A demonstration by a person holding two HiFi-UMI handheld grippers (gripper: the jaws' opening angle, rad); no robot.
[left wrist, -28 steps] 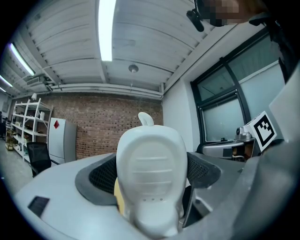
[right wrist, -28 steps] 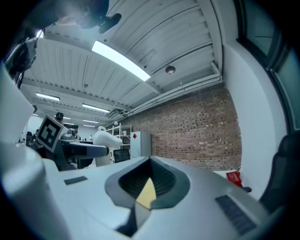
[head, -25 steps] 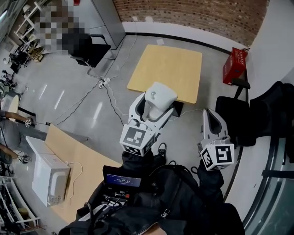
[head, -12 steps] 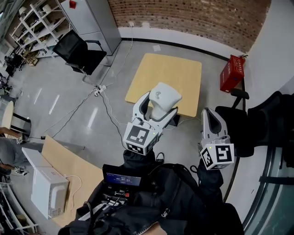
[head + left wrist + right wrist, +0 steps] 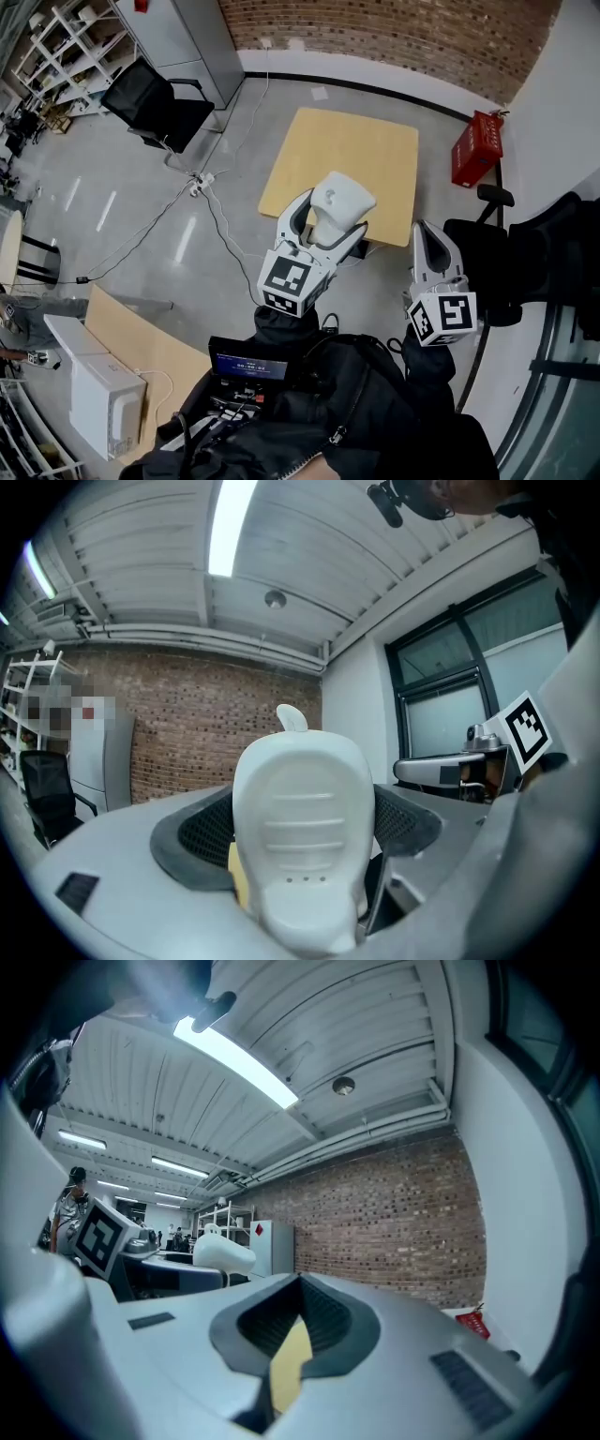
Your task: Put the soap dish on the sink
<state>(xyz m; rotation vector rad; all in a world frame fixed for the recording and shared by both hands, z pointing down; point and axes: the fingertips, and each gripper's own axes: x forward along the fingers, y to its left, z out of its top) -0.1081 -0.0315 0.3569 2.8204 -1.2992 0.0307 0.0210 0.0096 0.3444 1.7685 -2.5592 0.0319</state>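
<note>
A white, rounded soap dish (image 5: 340, 199) is held up in the air, and my left gripper (image 5: 330, 219) is shut on it. In the left gripper view the soap dish (image 5: 300, 827) fills the middle, its ribbed underside facing the camera, with the dark pads (image 5: 202, 832) pressed on both sides. My right gripper (image 5: 424, 234) hangs to the right of it, shut with nothing between its pads. The right gripper view shows that right gripper (image 5: 298, 1312) pointing towards a brick wall, with the soap dish (image 5: 223, 1252) at its left. No sink is in view.
A square wooden table (image 5: 347, 155) stands on the grey floor below the grippers. A red box (image 5: 476, 148) sits by the wall at right, and black chairs stand at far left (image 5: 155, 108) and right (image 5: 511, 262). A desk (image 5: 141, 342) with a white appliance (image 5: 98, 398) is at lower left.
My left gripper has drifted slightly up and to the right with the soap dish in it. The right gripper has stayed in place. The head view has shifted a little.
</note>
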